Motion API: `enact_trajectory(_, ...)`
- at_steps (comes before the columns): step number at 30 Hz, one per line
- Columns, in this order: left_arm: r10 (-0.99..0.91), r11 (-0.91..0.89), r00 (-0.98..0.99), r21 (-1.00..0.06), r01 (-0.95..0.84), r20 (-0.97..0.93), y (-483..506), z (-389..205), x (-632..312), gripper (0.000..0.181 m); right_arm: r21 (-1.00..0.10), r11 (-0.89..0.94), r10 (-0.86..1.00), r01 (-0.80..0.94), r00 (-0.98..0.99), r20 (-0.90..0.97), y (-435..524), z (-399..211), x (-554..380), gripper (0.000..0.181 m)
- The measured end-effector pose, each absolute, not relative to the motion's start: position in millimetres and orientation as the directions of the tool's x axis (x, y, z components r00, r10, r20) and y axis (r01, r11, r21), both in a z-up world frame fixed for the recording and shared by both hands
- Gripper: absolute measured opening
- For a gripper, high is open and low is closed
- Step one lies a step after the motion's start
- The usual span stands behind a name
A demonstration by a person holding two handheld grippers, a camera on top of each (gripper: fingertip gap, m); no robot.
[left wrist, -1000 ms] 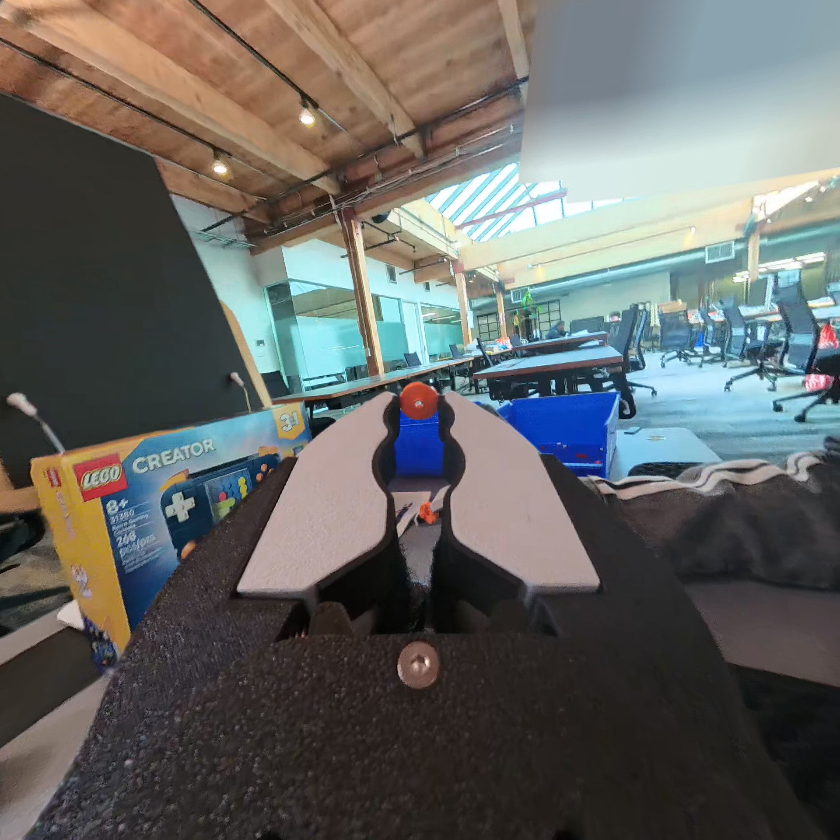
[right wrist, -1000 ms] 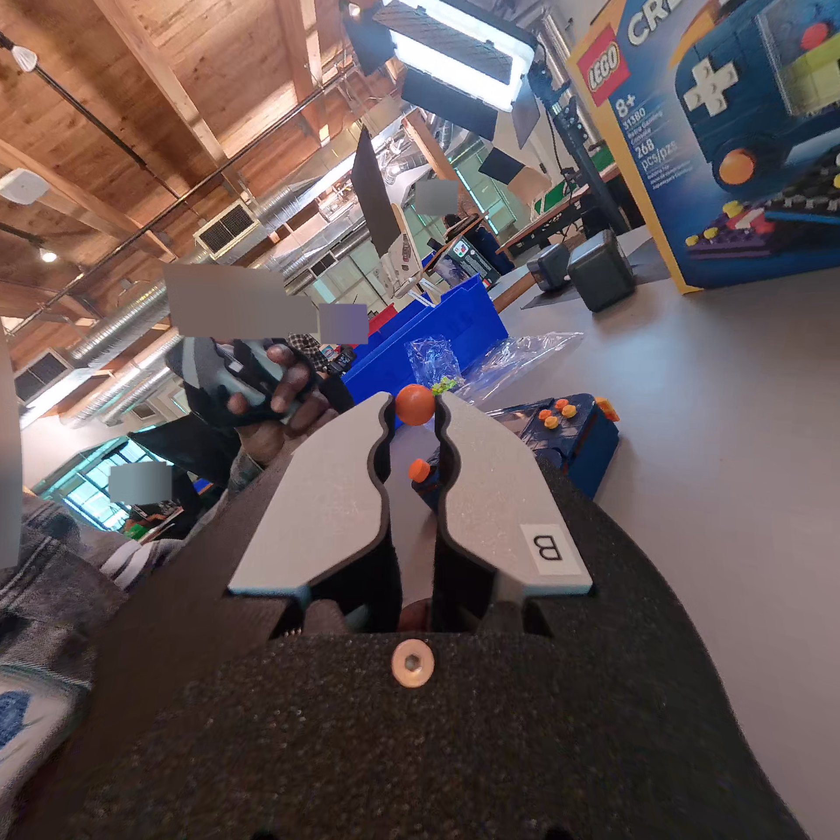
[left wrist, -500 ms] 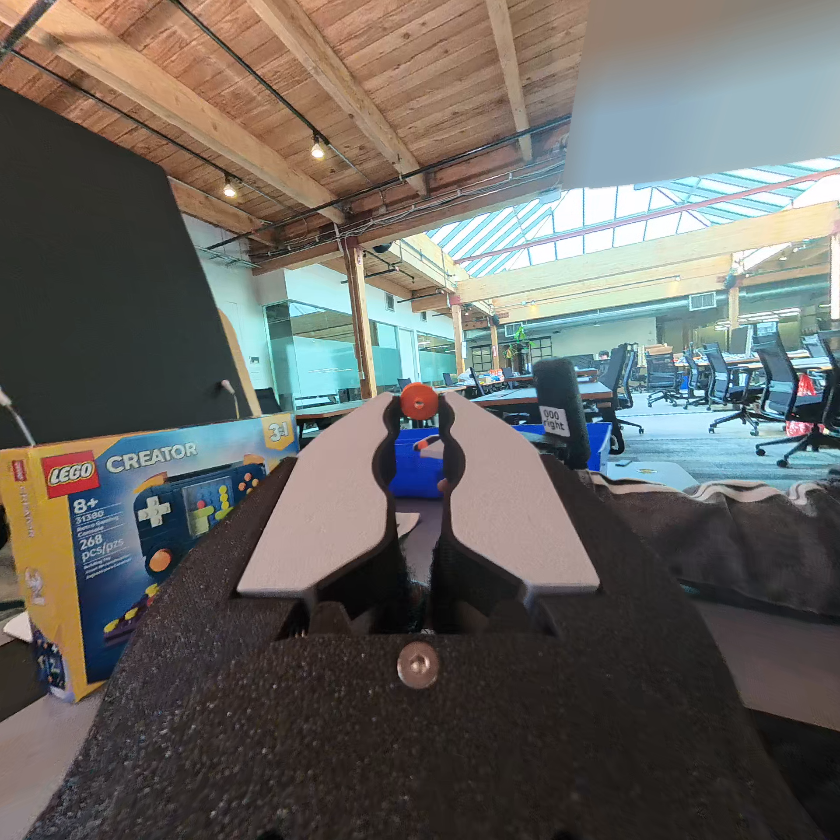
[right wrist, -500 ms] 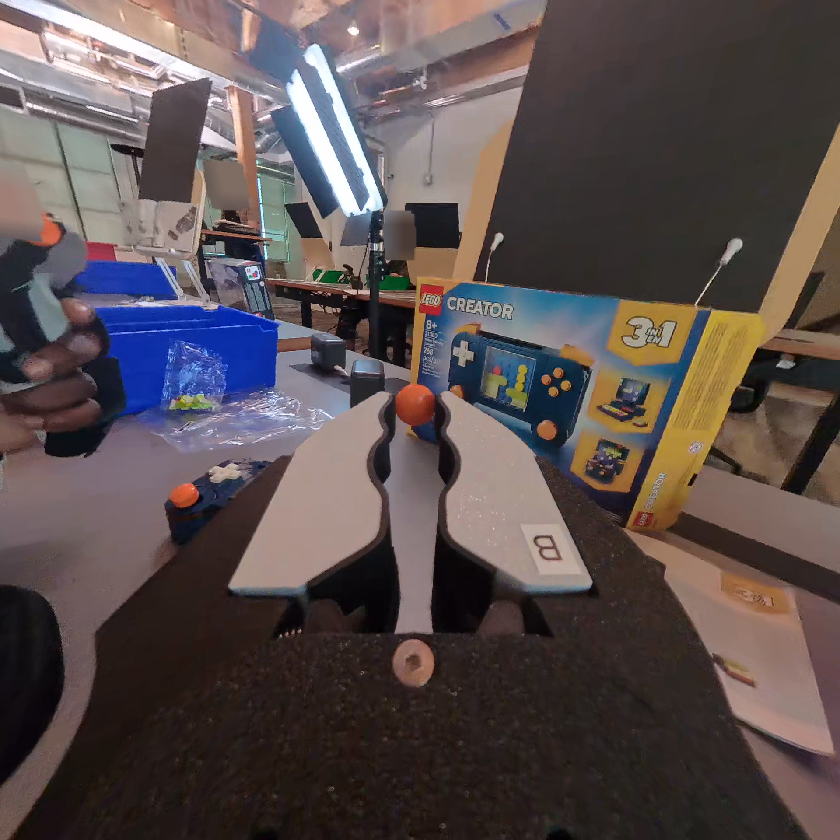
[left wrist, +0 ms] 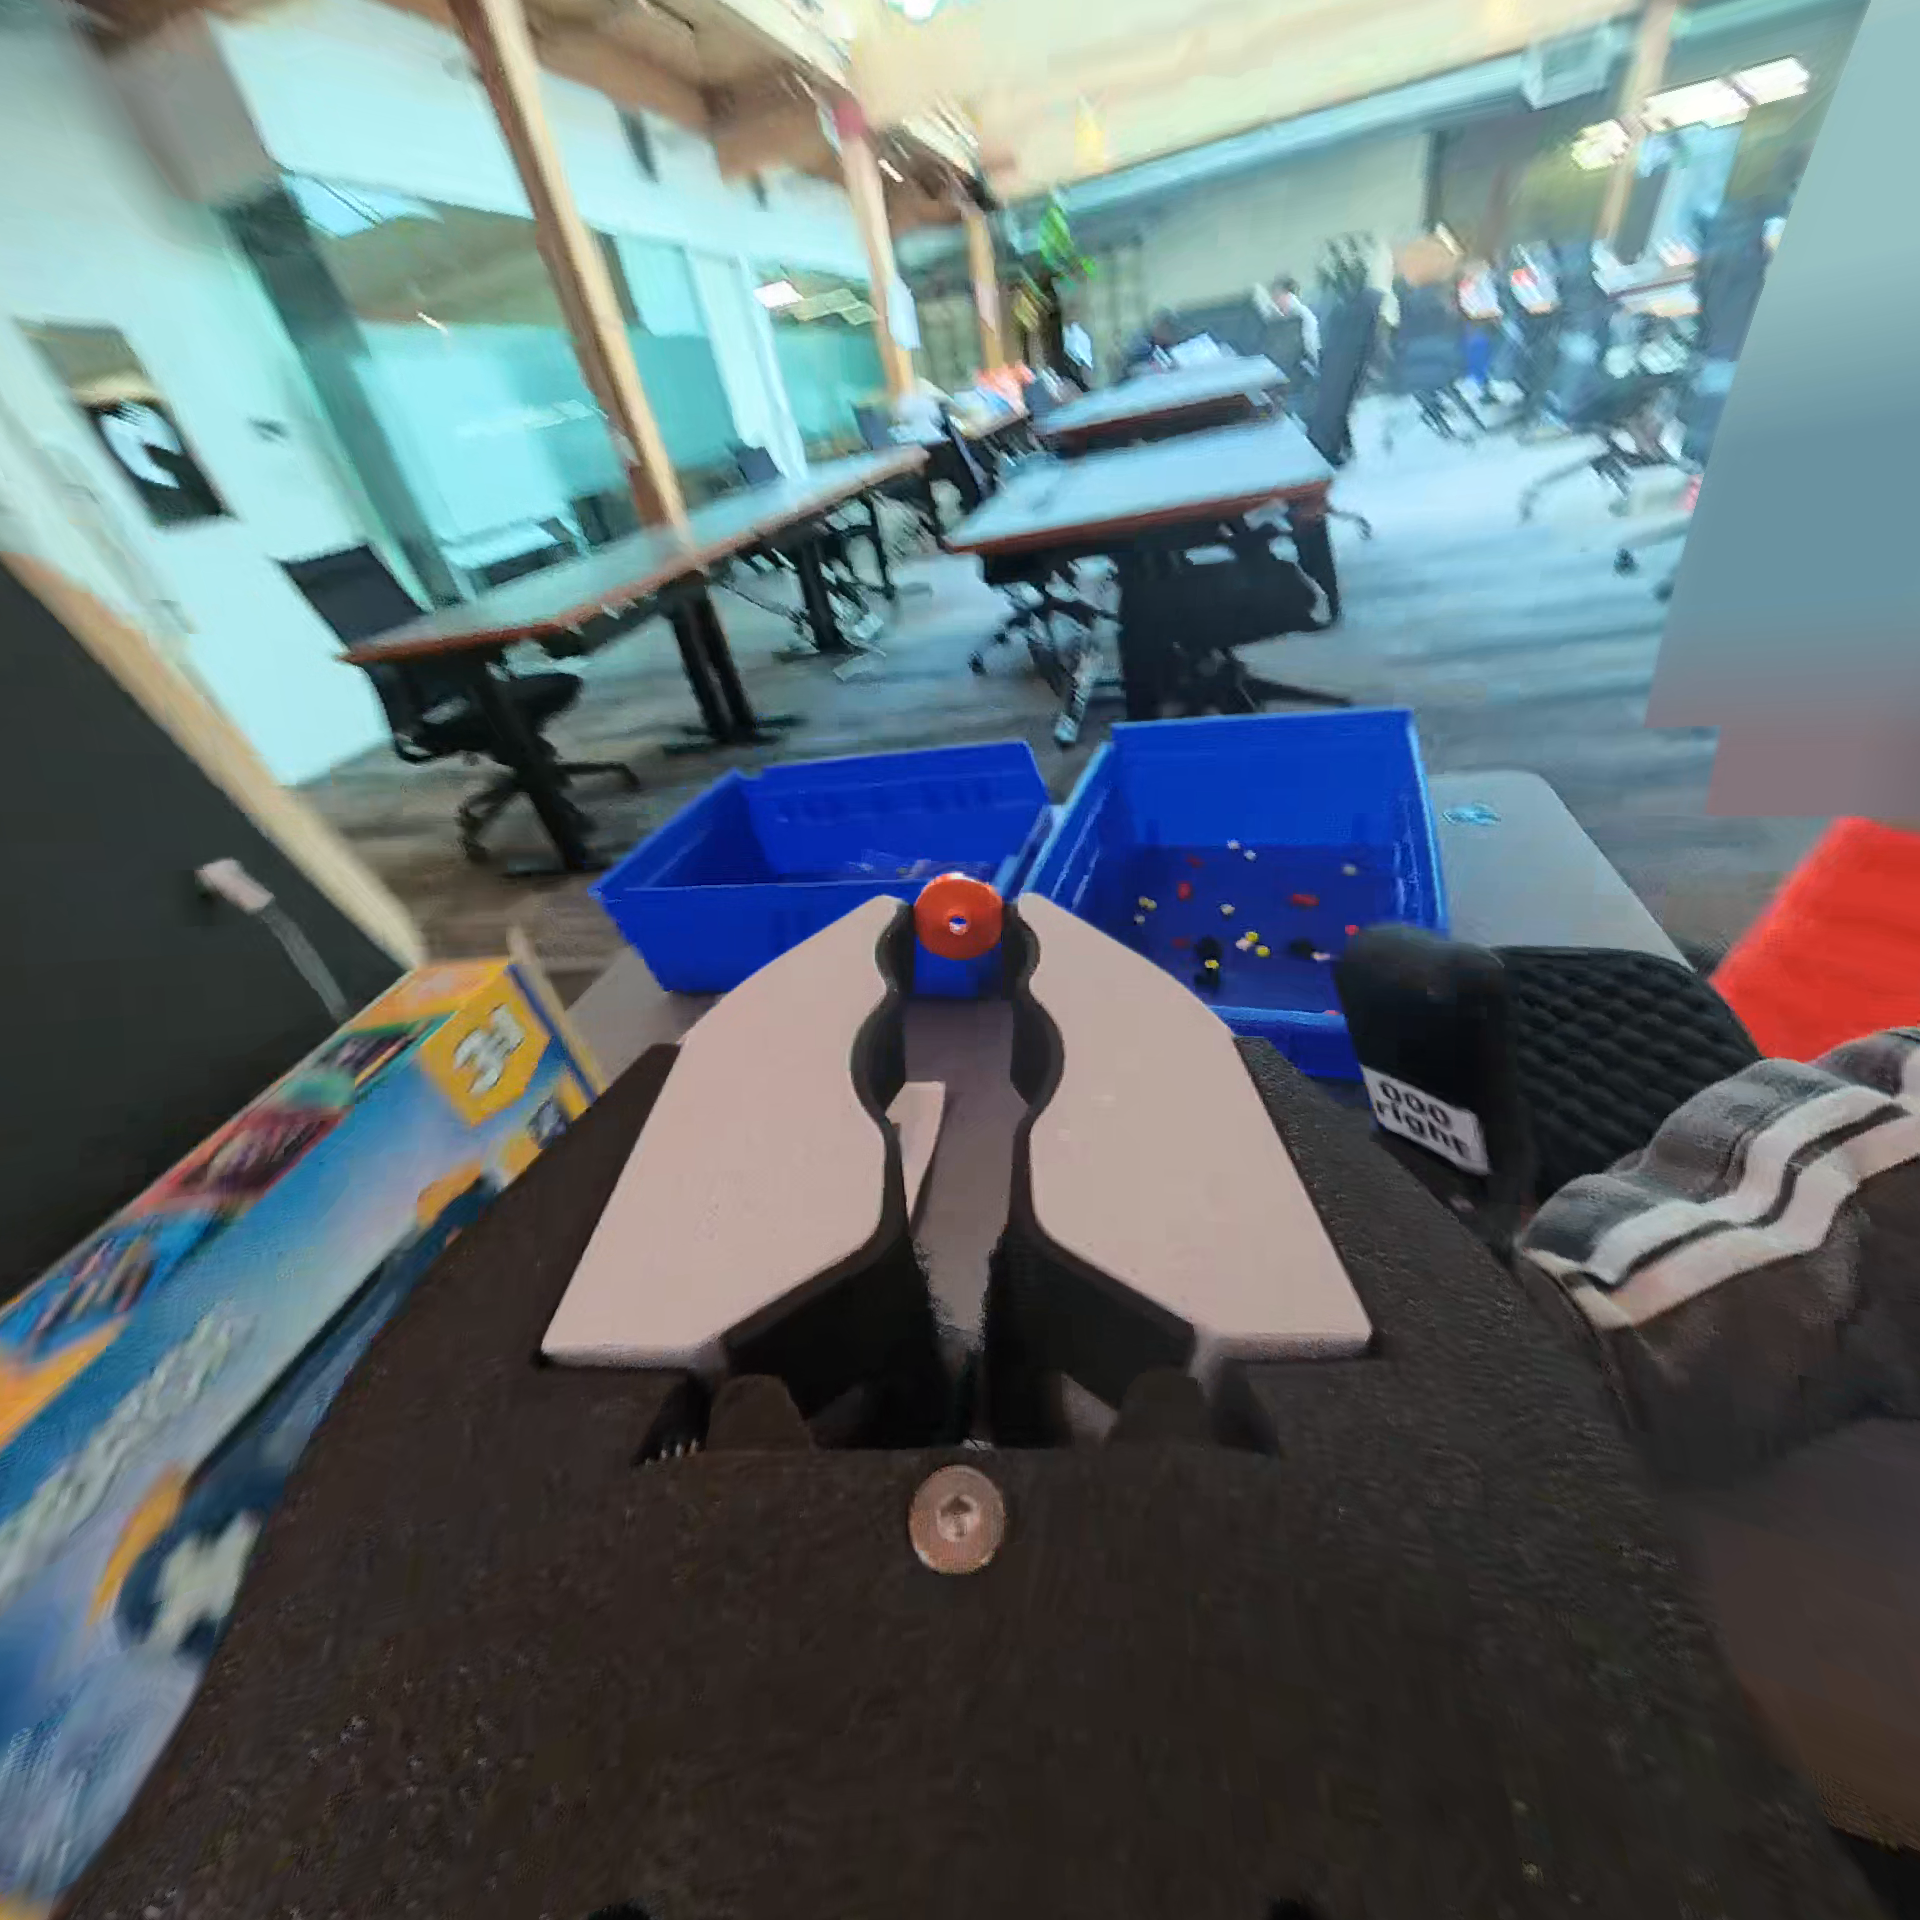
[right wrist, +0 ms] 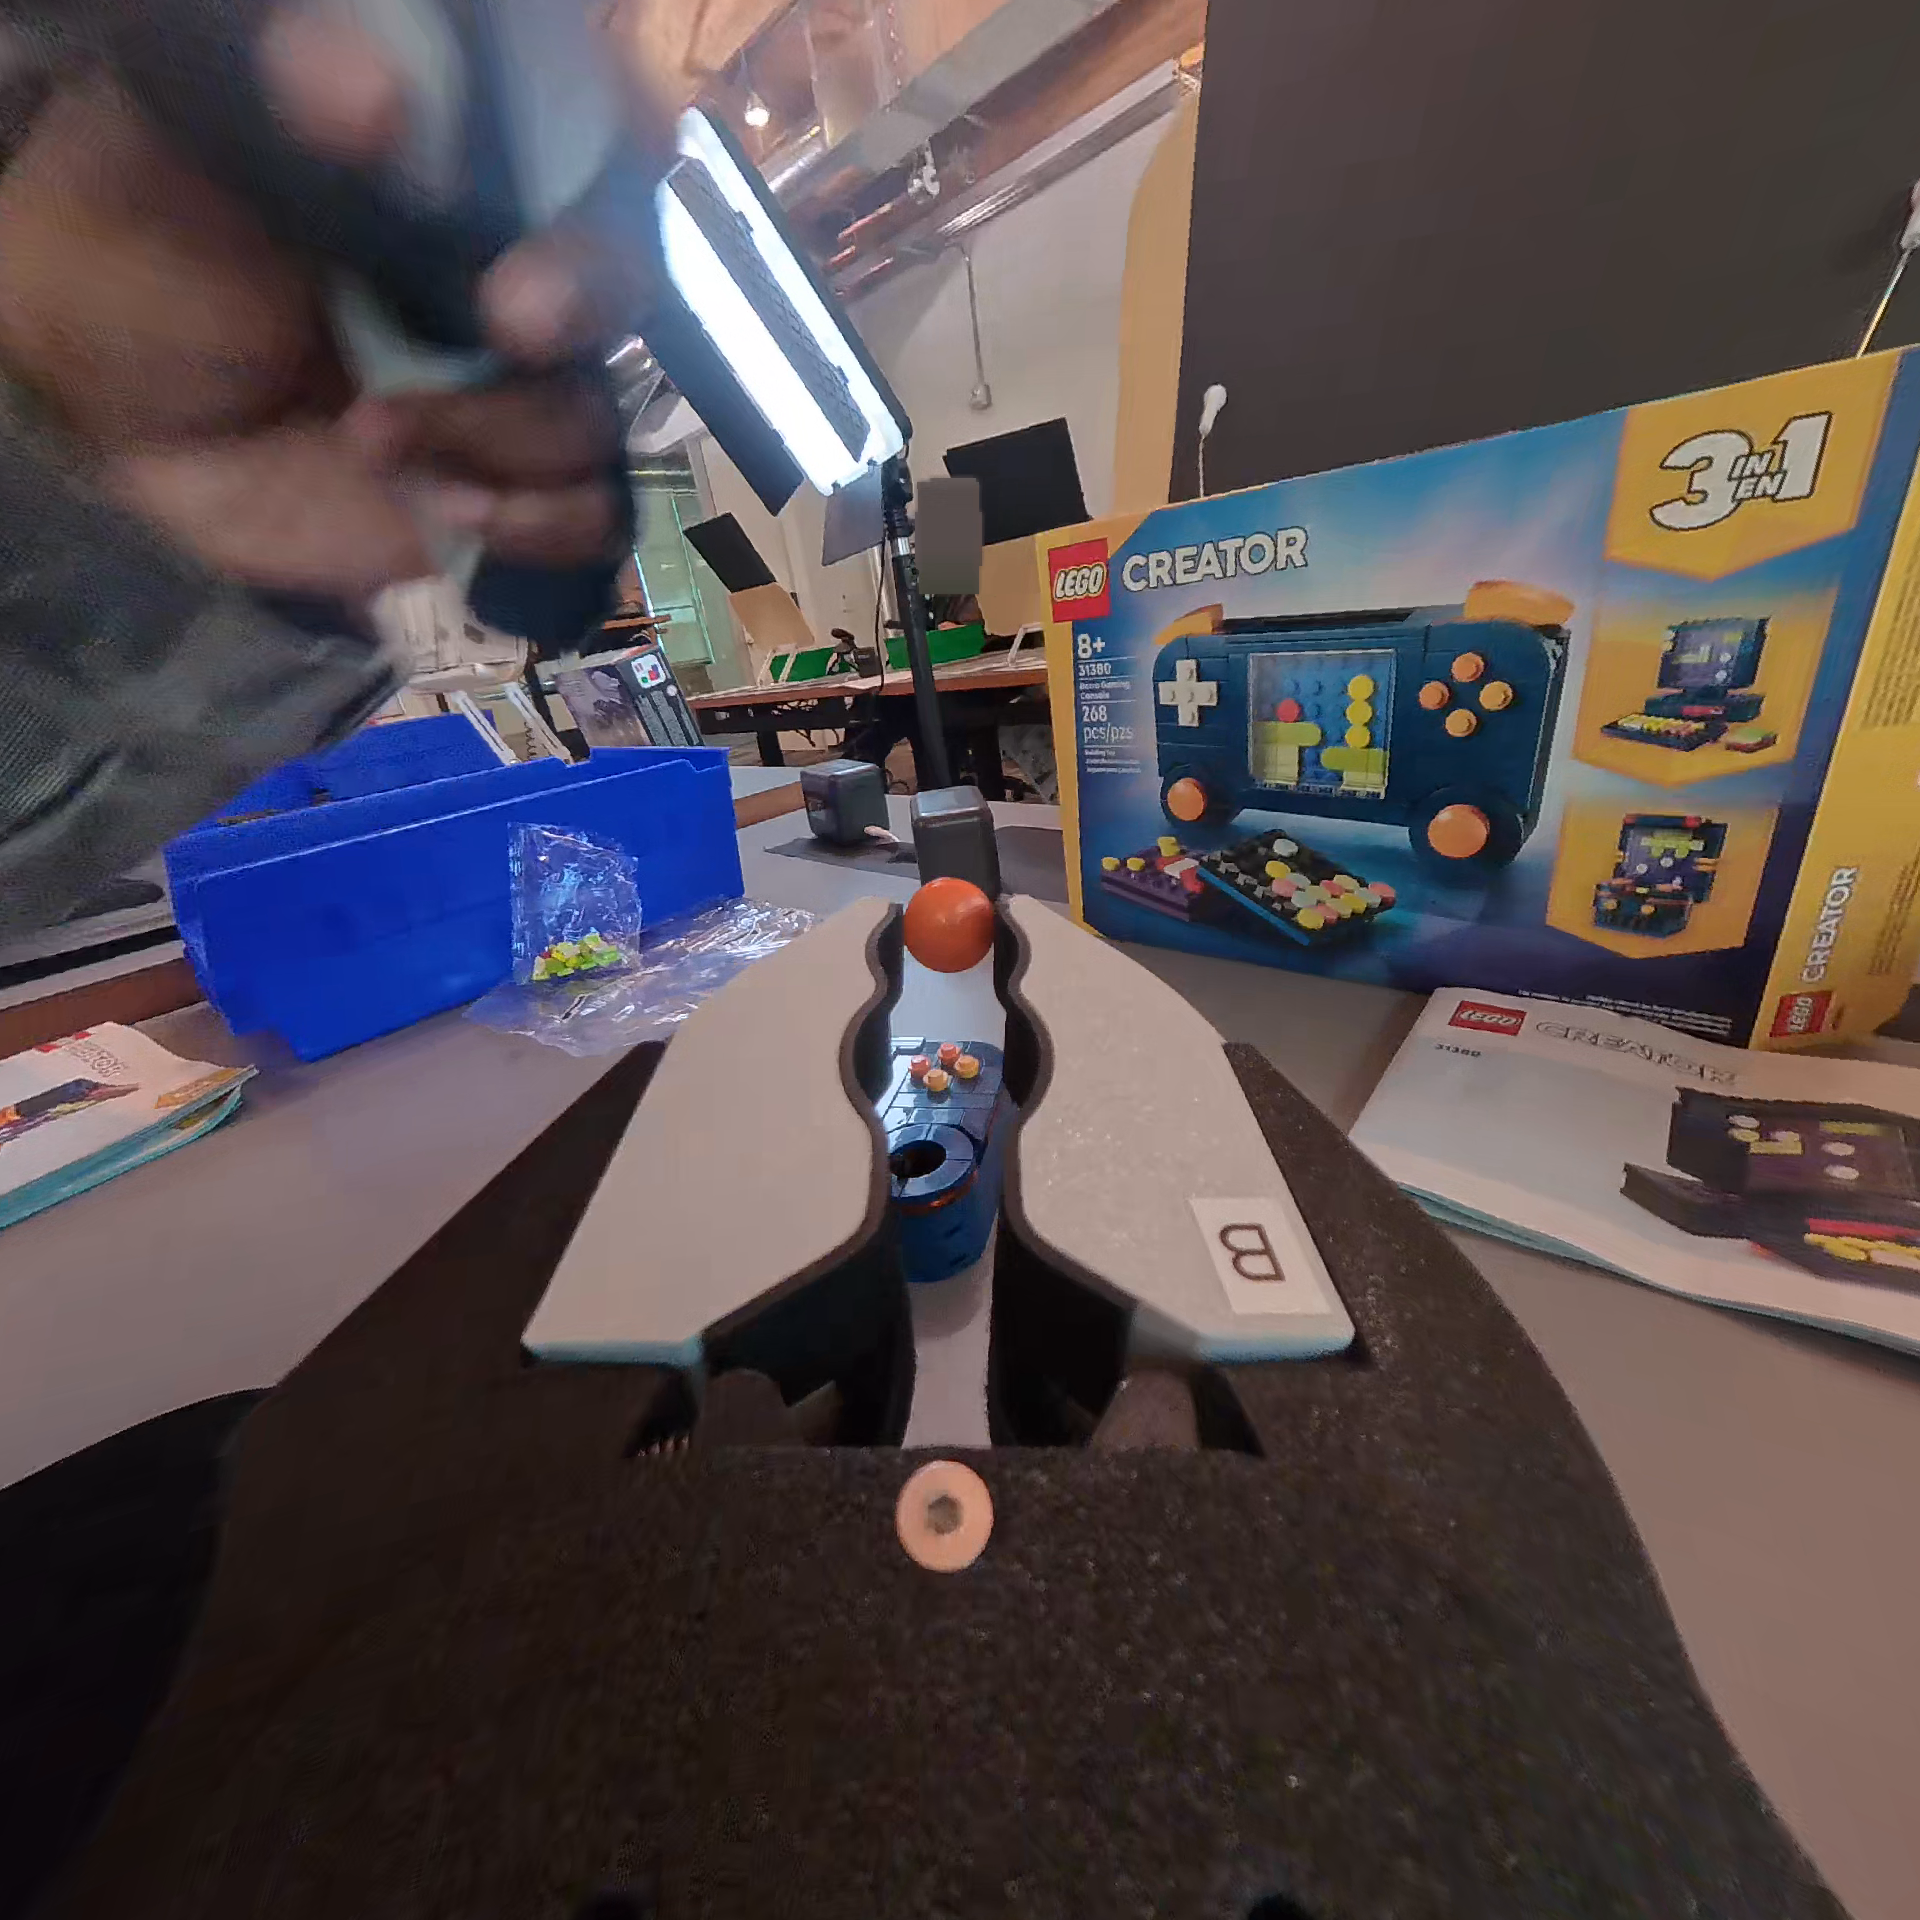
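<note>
My left gripper (left wrist: 957, 906) is shut on a small orange round piece (left wrist: 958, 930) with a hole in its middle, held above the table in front of two blue bins (left wrist: 821, 831). My right gripper (right wrist: 948, 906) is shut on an orange dome-shaped piece (right wrist: 948, 925). It hovers over a dark blue brick model (right wrist: 940, 1132) with small orange and yellow buttons and a round socket, which lies on the grey table (right wrist: 364, 1164) between the fingers. The right gripper's black handle (left wrist: 1423, 1049) shows in the left wrist view.
A toy box (right wrist: 1455, 727) stands at the back right, also in the left wrist view (left wrist: 260, 1247). Booklets lie at right (right wrist: 1662, 1164) and left (right wrist: 94, 1091). Clear bags (right wrist: 582, 925) lean on a blue bin (right wrist: 447, 862). A blurred hand (right wrist: 312, 395) is upper left. The right bin (left wrist: 1247, 862) holds several small pieces. About 15 centimeters separates my left fingertips from my right.
The left view has tipped down from the ceiling toward the blue bins. The right gripper has moved over the dark blue model. Both stay shut on their orange pieces.
</note>
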State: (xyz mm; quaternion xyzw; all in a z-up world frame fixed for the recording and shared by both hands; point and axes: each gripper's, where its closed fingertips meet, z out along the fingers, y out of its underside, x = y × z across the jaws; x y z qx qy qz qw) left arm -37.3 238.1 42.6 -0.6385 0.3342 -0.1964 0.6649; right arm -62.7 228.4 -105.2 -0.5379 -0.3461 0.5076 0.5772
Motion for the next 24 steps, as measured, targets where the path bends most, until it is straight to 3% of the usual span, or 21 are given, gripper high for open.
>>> enact_trajectory(6,-0.841,-0.103,0.522,-0.903,-0.418,-0.146,375,39,70,0.015,-0.948,-0.154,0.945,-0.279,0.239,-0.223,236,-101,-54,0.016)
enact_trajectory(10,-0.820,-0.268,0.562,-0.794,-0.545,-0.109,478,5,126,0.015,-0.925,-0.212,0.930,-0.316,0.226,-0.290,243,-100,-49,0.016)
enact_trajectory(12,-0.766,-0.407,0.641,-0.732,-0.546,-0.051,522,-20,137,0.015,-0.932,-0.199,0.934,-0.304,0.229,-0.274,242,-102,-50,0.016)
enact_trajectory(13,-0.730,-0.479,0.683,-0.687,-0.546,-0.034,541,-33,135,0.026,-0.936,-0.191,0.936,-0.296,0.231,-0.264,241,-102,-51,0.016)
enact_trajectory(14,-0.702,-0.530,0.712,-0.658,-0.536,-0.014,555,-41,135,0.049,-0.938,-0.184,0.938,-0.293,0.232,-0.257,241,-102,-51,0.016)
enact_trajectory(17,-0.678,-0.577,0.728,-0.684,-0.446,0.097,568,-40,146,0.063,-0.938,-0.185,0.938,-0.293,0.234,-0.258,243,-102,-50,0.016)
enact_trajectory(21,-0.663,-0.562,0.744,-0.709,-0.426,0.078,567,-19,133,0.072,-0.926,-0.226,0.925,-0.304,0.230,-0.302,248,-104,-48,0.016)
enact_trajectory(24,-0.631,-0.584,0.768,-0.720,-0.376,0.111,568,-2,117,0.068,-0.928,-0.228,0.929,-0.293,0.219,-0.297,245,-105,-52,0.016)
